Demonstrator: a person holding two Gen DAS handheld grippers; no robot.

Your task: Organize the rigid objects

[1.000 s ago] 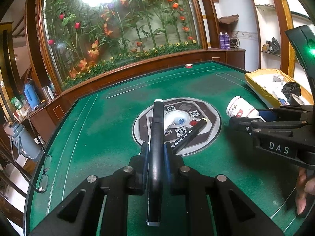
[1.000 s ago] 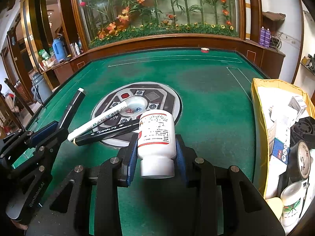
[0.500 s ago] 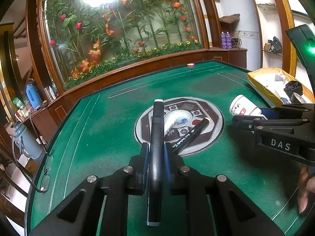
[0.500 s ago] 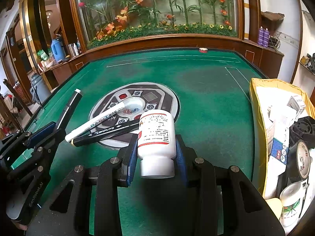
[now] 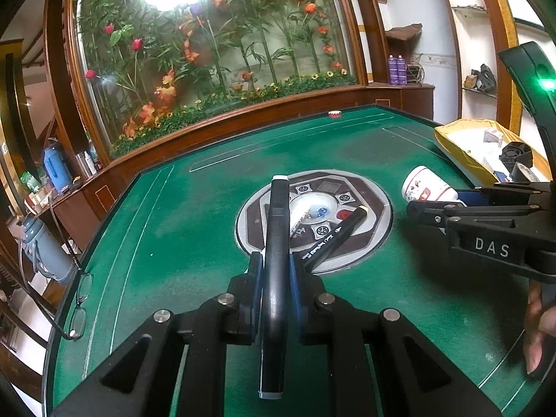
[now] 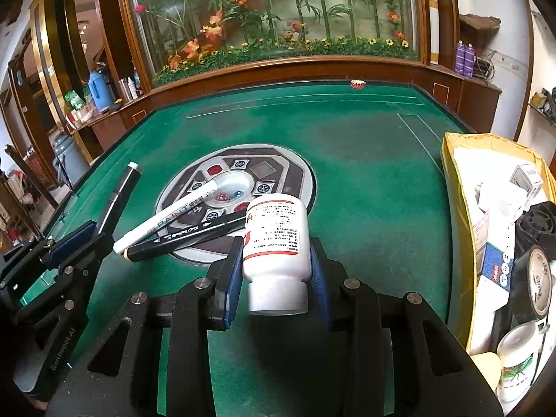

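Left claw (image 5: 274, 278) clenched on dark marker (image 5: 276, 243), barrel lying along the fingers, pale tip forward, held above green surface (image 5: 173, 226). Right claw (image 6: 276, 271) clenched on white pill bottle (image 6: 276, 243), cap toward camera, label up. White paint pen (image 6: 180, 213) and black marker (image 6: 187, 238) resting side by side across round centre panel (image 6: 278, 166). Yellow box (image 6: 455, 187) at right edge of surface, filled with small cartons, tape roll (image 6: 533, 285), another white bottle (image 6: 517, 358).
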